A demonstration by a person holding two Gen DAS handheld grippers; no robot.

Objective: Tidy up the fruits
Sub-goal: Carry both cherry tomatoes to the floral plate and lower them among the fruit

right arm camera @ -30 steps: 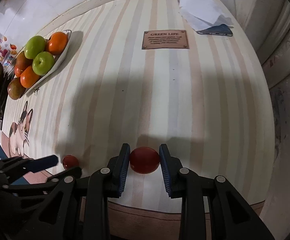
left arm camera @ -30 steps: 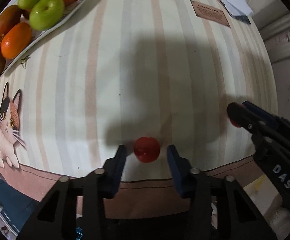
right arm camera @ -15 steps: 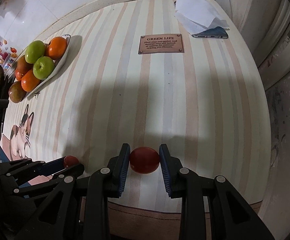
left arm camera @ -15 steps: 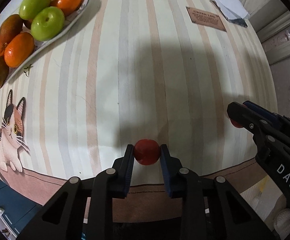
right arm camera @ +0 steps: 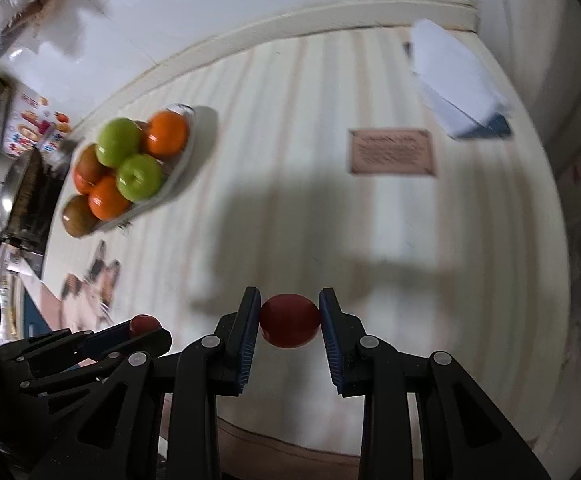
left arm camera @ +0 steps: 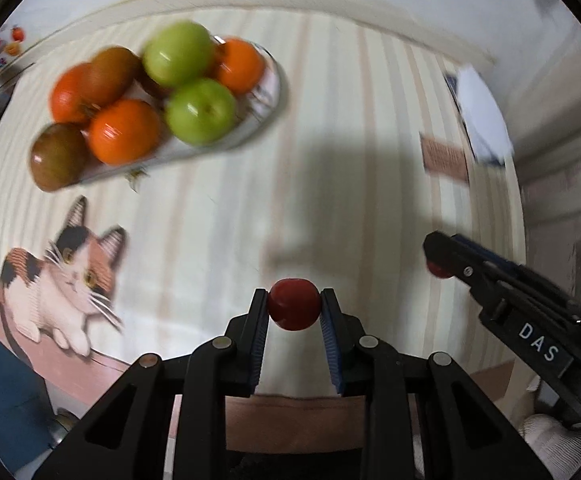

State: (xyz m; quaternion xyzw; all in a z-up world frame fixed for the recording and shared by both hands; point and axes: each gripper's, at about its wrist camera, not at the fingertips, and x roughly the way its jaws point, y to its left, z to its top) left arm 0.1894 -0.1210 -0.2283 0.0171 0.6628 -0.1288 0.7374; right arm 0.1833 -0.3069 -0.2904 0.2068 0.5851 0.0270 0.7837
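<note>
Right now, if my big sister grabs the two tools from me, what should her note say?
Left tool: shut on a red fruit, off the table.
Right tool: shut on another red fruit, also lifted.
Plate at the far left already holds green, orange and brown fruit.
Done: both red fruits picked up.
Left: probably carry both to the plate and let go. It looks crowded, so set them down gently.

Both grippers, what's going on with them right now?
Each one is clamped on a small red fruit. The left gripper holds one red fruit, the right gripper holds another red fruit, both apparently above the striped tablecloth. The white dish of green and orange fruit sits ahead to the left, and neither red fruit is in it yet.
</note>
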